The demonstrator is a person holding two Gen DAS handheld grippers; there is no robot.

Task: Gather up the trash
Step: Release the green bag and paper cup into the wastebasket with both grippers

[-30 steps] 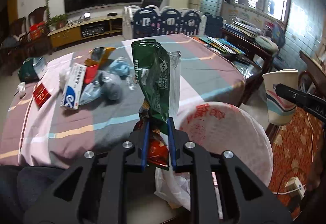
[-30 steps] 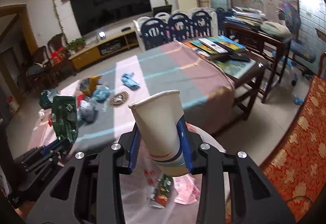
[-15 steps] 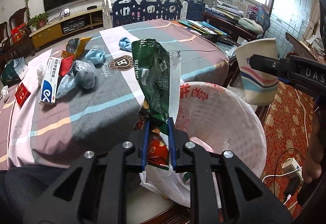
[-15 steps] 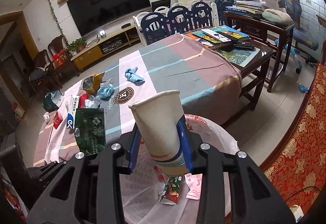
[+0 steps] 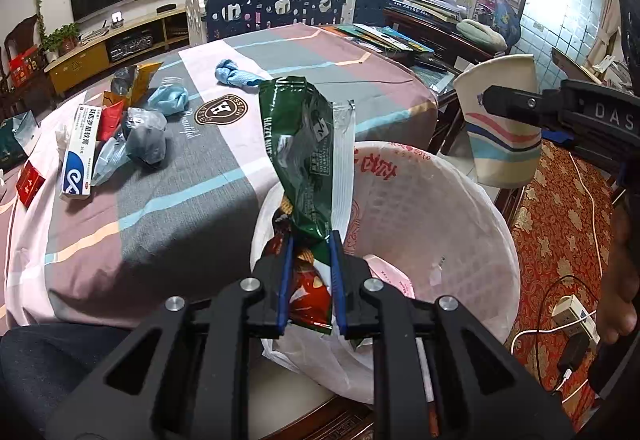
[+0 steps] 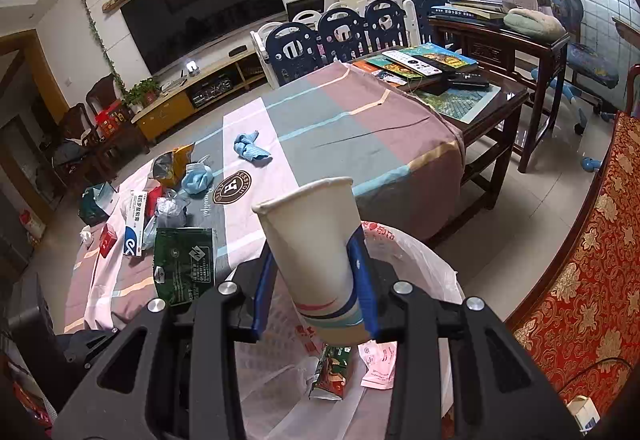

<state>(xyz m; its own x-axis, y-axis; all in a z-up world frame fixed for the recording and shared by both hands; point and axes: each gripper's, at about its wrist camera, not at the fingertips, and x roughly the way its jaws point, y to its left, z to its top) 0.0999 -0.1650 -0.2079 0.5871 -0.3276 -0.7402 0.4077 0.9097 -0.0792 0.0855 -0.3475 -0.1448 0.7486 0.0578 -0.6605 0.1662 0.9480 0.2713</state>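
My left gripper [image 5: 310, 240] is shut on a green snack wrapper [image 5: 306, 152] and holds it upright over the near rim of a bin lined with a white plastic bag [image 5: 460, 216]. The wrapper also shows in the right wrist view [image 6: 184, 260]. My right gripper [image 6: 316, 244] is shut on a white paper cup [image 6: 316, 244] with coloured stripes, held above the bag [image 6: 420, 260]. The cup shows in the left wrist view [image 5: 504, 128] at the bag's far right rim. Wrappers [image 6: 332, 372] lie inside the bag.
The table with a striped cloth [image 5: 168, 200] carries more trash at the left: a blue-white box [image 5: 78, 152], a red packet [image 5: 30, 182], crumpled blue masks [image 5: 168, 98], a blue cloth [image 5: 236, 76]. A dark side table [image 6: 480, 96] with books stands right; a power strip [image 5: 572, 316] lies on the red carpet.
Both grippers have moved over the bag with their loads. The cup has come in closer from the right. The table's trash has not moved.
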